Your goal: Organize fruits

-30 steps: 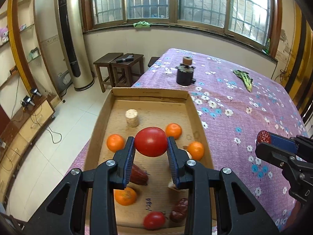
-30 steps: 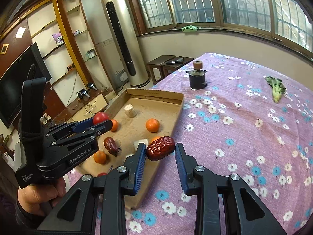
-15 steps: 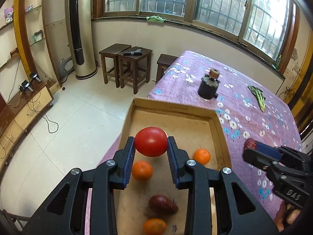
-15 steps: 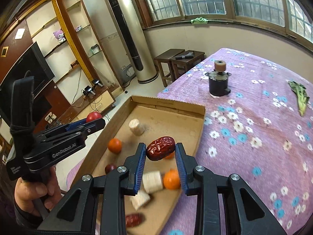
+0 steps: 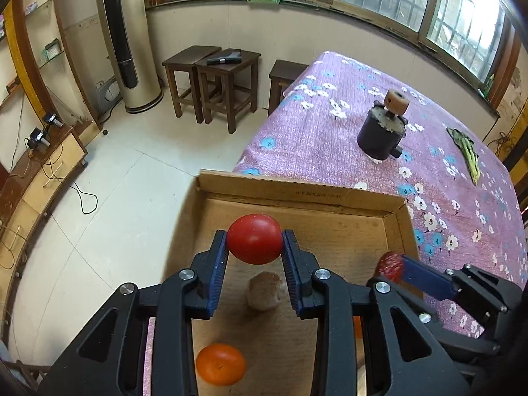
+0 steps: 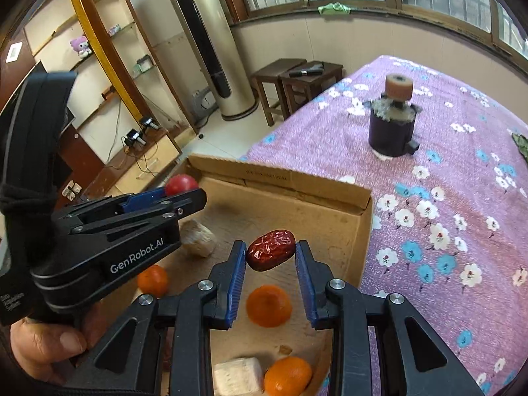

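Note:
My left gripper [image 5: 254, 241] is shut on a red tomato [image 5: 254, 238] and holds it above the far end of the cardboard tray [image 5: 297, 193]. My right gripper [image 6: 270, 254] is shut on a wrinkled red date [image 6: 271, 249] above the same tray [image 6: 280, 178], to the right of the left gripper [image 6: 184, 194]. The date also shows in the left wrist view [image 5: 389, 262]. In the tray lie oranges [image 6: 269, 305], [image 5: 220, 364] and pale beige chunks [image 6: 198, 239], [image 5: 265, 292].
The tray sits on a purple flowered tablecloth [image 6: 445, 198]. A dark pot with a round knob [image 6: 392, 125] stands beyond the tray. A green vegetable [image 5: 468, 151] lies at the far right. Wooden stools [image 5: 214, 82] and a tall floor unit [image 5: 127, 39] stand off the table.
Both grippers have moved forward along the tray toward its far wall, each still holding its fruit. The fruits in the tray have slid down and partly out of view.

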{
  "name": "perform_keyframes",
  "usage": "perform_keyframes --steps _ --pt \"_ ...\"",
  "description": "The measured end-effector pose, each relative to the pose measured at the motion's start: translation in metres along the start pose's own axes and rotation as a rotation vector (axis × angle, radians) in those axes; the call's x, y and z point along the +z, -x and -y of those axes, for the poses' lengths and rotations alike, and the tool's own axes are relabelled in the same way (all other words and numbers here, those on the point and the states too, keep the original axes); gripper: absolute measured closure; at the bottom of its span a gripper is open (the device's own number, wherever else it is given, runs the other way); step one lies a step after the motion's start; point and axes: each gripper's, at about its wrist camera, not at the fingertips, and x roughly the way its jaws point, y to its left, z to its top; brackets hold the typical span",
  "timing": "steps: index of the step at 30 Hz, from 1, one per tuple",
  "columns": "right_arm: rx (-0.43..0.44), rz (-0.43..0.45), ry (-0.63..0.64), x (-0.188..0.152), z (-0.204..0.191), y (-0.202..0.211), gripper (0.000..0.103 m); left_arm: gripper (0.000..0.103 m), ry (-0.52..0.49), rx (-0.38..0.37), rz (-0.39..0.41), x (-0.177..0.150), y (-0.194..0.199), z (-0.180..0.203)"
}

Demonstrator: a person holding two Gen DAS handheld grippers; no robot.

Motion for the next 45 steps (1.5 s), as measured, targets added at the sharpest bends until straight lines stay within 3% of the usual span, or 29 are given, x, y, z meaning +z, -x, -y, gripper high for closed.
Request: perform_keyframes --steps 8,18,19,21,23,29,33,34,37,42,45 --pt "-0.003 -0.045 -0.001 -0.005 0.01 -0.024 0.072 0.073 -0.012 0.022 -0.082 -0.001 -0.03 0.004" --pt "0.008 -0.073 0.023 -0.008 0.01 -0.035 0.071 0.072 -0.054 0.075 -0.073 -0.002 -0.033 0.013" --pt "0.006 -0.074 0.023 -0.008 0.01 -0.036 0.071 0.07 -0.058 0.08 -0.075 -0.002 -0.033 0.014" --pt "0.007 -0.073 0.02 -0.008 0.01 -0.035 0.071 0.055 -0.055 0.084 -0.08 -0.002 -0.032 0.014" --pt "0.008 -0.066 0.018 -0.009 0.011 -0.031 0.058 0.044 -0.048 0.092 -0.07 -0.003 -0.029 0.011" --pt "0.012 -0.039 0.032 -0.012 0.01 -0.014 0.054 0.044 -0.044 0.089 0.001 -0.01 0.007 0.007" --pt "0.032 -0.017 0.07 -0.023 0.008 0.009 0.051 0.042 -0.028 0.04 0.06 -0.028 0.042 0.002" --pt "0.039 -0.012 0.085 -0.027 0.007 0.014 0.048 0.041 -0.026 0.025 0.078 -0.033 0.051 0.002" --pt "0.064 -0.001 0.145 -0.037 0.006 0.029 0.037 0.026 -0.04 0.03 0.134 -0.056 0.079 0.002" --pt "0.078 -0.006 0.281 -0.057 0.006 0.048 0.033 0.025 -0.061 0.038 0.181 -0.085 0.112 0.002" --pt "0.136 -0.02 0.328 -0.071 0.007 0.061 0.029 0.024 -0.084 0.045 0.183 -0.102 0.125 0.005"
